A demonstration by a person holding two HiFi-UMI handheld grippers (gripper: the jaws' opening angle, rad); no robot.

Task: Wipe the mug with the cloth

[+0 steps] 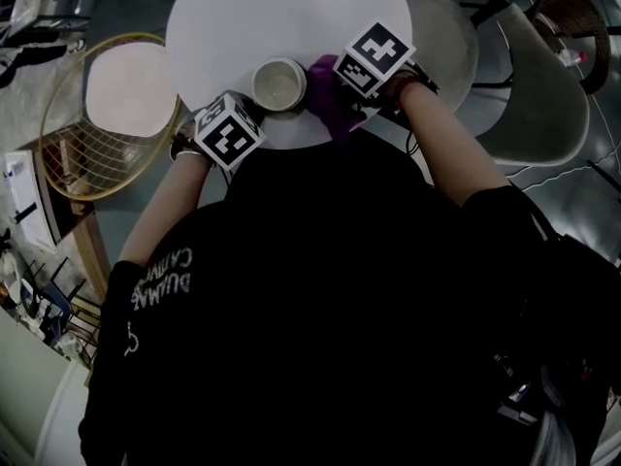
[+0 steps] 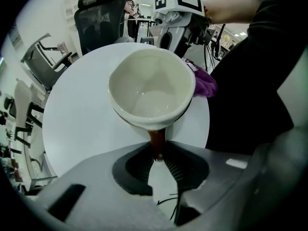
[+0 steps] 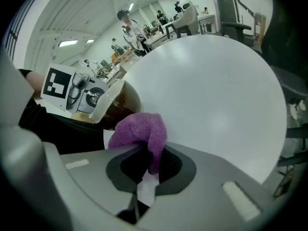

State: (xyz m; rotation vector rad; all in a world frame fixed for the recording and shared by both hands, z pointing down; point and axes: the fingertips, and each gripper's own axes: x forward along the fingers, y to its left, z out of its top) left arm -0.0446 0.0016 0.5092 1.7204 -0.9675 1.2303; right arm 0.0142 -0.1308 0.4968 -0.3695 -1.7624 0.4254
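Fingers (image 2: 138, 161) of the left gripper (image 2: 157, 154) are squeezed on the thin brown handle of the mug (image 2: 149, 88), one dark pad on each side of it. The mug is cream inside and brown outside, and nothing is in it. From above, its open top faces up, and it sits over the near edge of the round white table (image 3: 216, 95), close to the person. I cannot tell if its bottom rests on the table or hangs just over it

Fingers (image 3: 126, 171) of the right gripper (image 3: 150, 166) are pressed together on the purple cloth (image 3: 139, 133). A thin bit of the cloth is pinched between the pads, and the rest puffs out in a soft lump past the tips. That lump is right up against the brown side of the mug, on the side away from the handle, and it looks like it touches

Both grippers point steeply down at the table, one on each side of the mug, each with its black and white marker cube on top. The person wears a black top with bare forearms

A wire chair (image 1: 68, 139) with a white seat stands by the table on the person's left. A black office chair (image 2: 98, 20) stands on the far side of the table
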